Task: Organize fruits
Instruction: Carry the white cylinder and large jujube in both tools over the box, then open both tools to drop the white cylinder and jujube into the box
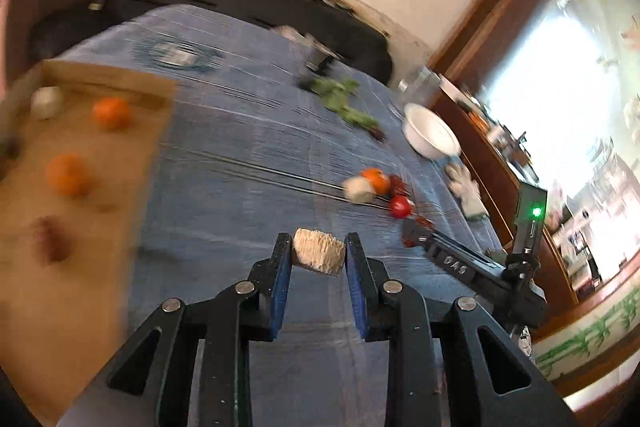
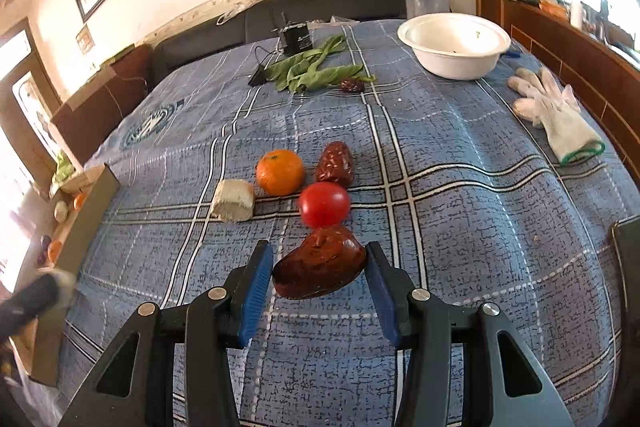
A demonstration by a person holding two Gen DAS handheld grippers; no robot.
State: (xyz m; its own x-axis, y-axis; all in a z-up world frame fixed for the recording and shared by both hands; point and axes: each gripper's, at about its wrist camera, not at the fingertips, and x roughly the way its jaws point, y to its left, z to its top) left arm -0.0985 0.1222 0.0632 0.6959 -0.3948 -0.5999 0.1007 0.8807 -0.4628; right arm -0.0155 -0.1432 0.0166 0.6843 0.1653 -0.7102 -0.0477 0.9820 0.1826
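My left tool (image 1: 318, 254) pinched a pale ridged chunk (image 1: 319, 255) above the blue checked bench (image 1: 240, 163), my right tool (image 2: 319, 271) clamped a dark red date (image 2: 320, 269), tomato (image 2: 324, 204) just beyond.

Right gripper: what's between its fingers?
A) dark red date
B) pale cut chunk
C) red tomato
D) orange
A: in the right wrist view the right gripper has its blue pads against both sides of the dark red date, while the tomato lies on the cloth just beyond.
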